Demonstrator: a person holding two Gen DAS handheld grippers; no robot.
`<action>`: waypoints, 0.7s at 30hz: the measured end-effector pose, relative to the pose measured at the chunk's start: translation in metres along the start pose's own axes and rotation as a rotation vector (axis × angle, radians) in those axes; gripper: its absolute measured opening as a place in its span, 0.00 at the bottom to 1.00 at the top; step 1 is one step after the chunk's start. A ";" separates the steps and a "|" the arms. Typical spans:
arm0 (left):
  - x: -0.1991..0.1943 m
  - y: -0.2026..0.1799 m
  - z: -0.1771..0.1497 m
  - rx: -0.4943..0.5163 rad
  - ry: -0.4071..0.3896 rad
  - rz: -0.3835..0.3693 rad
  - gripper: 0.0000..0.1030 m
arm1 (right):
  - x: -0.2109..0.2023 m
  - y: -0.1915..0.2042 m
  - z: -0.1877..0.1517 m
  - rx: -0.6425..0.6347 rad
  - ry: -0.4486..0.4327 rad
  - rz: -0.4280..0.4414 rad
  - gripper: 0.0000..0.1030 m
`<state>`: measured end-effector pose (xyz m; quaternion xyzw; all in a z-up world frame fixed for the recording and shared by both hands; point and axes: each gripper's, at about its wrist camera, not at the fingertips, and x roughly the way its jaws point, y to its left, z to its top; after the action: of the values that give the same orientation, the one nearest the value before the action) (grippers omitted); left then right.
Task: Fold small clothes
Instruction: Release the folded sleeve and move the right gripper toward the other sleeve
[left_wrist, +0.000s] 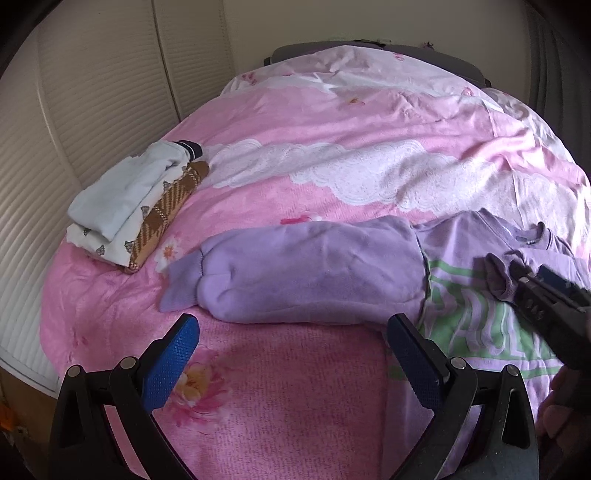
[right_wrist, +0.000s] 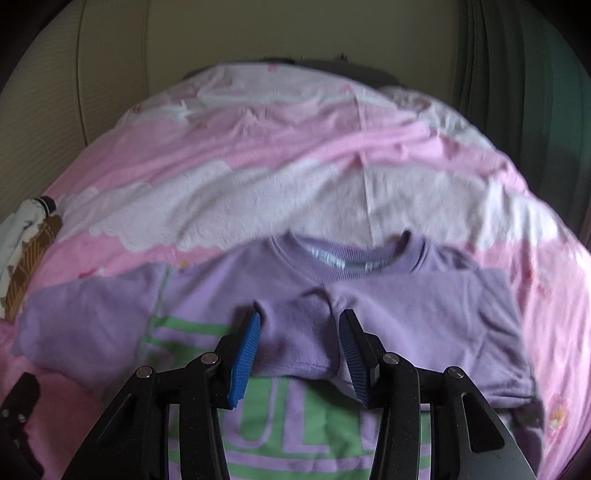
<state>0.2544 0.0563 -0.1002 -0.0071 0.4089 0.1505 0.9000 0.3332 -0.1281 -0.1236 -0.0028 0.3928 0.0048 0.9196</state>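
A lilac sweatshirt (right_wrist: 303, 291) with green letters lies front up on the pink bed cover. Its right sleeve (right_wrist: 424, 317) is folded across the chest, and the cuff (right_wrist: 295, 332) sits between the fingers of my right gripper (right_wrist: 299, 350). The jaws stand partly apart around the cuff, and I cannot tell whether they pinch it. From the left wrist view the right gripper (left_wrist: 517, 273) looks closed on the cuff (left_wrist: 496, 275). The other sleeve (left_wrist: 295, 273) lies stretched out to the left. My left gripper (left_wrist: 291, 332) is open and empty, just in front of that sleeve.
A stack of folded small clothes (left_wrist: 125, 218), white, pale blue and brown plaid, sits at the left edge of the bed (left_wrist: 332, 140). A louvred wardrobe (left_wrist: 74, 110) stands to the left and a curtain (right_wrist: 517, 110) to the right.
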 end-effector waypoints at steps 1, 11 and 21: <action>0.001 -0.001 -0.001 0.004 0.004 -0.001 1.00 | 0.008 0.003 -0.005 -0.013 0.036 0.026 0.41; 0.015 0.034 -0.009 -0.019 0.020 0.016 1.00 | -0.002 0.038 -0.017 -0.089 0.006 -0.024 0.41; 0.034 0.111 -0.021 -0.088 0.026 -0.032 1.00 | -0.048 0.103 -0.025 -0.135 -0.047 0.060 0.42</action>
<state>0.2292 0.1688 -0.1274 -0.0551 0.4132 0.1541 0.8958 0.2804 -0.0261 -0.1063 -0.0529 0.3697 0.0588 0.9258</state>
